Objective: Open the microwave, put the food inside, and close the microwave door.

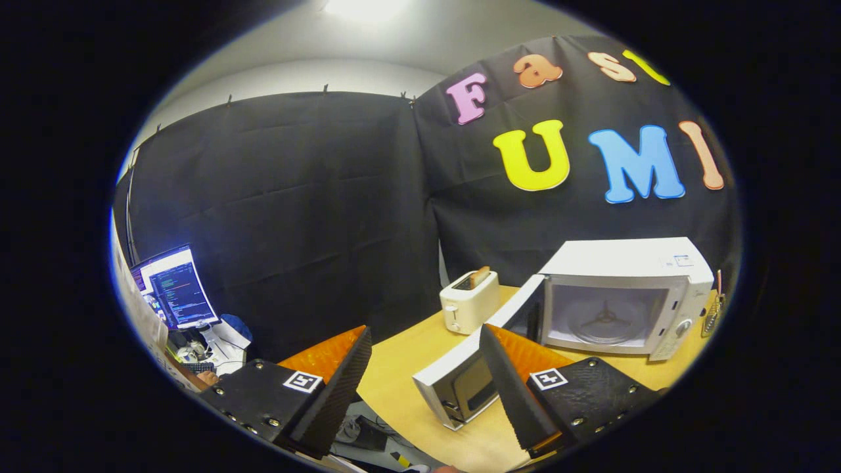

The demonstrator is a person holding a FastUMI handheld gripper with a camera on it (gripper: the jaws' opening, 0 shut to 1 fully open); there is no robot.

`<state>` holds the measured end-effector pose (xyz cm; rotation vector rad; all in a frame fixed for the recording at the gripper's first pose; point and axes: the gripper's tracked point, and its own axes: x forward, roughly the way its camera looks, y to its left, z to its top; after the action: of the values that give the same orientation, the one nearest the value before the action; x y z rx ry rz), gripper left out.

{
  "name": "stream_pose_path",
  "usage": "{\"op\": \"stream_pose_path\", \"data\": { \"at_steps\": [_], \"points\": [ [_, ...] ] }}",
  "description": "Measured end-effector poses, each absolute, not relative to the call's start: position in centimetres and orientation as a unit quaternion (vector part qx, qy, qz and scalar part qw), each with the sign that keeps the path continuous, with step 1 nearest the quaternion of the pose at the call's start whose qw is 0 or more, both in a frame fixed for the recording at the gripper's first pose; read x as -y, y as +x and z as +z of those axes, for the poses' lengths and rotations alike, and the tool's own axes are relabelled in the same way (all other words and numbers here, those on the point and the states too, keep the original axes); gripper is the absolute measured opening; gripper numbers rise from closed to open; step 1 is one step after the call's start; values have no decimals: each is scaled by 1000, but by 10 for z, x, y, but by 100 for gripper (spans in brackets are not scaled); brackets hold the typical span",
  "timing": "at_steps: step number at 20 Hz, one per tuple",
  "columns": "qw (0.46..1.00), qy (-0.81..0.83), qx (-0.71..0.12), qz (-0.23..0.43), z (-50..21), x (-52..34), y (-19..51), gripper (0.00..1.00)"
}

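white microwave [624,299] sat on the wooden table [407,368], door [470,368] swung wide — partly hidden behind one finger [509,387]; gripper [420,345] spread, empty; toaster [468,302] beside the microwave, monitor [176,287] well apart.

Microwave [617,302] cavity clear — swung-out door [473,368] blocks left approach.

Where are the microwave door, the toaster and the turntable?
microwave door [460,384]: gripper view, its open window panel.
toaster [468,303]: gripper view, its front face.
turntable [604,323]: gripper view, its centre.
gripper [424,374]: fingers apart, empty.
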<state>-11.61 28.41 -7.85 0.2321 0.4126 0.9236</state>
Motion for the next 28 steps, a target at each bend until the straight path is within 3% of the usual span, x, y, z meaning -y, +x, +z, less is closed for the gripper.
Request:
{"op": "stream_pose_path", "data": {
  "at_steps": [13,28],
  "points": [
    [902,149,-273,298,-157,-105,-85,99],
    [848,152,-431,270,-297,-44,-124,99]
  ]
}}
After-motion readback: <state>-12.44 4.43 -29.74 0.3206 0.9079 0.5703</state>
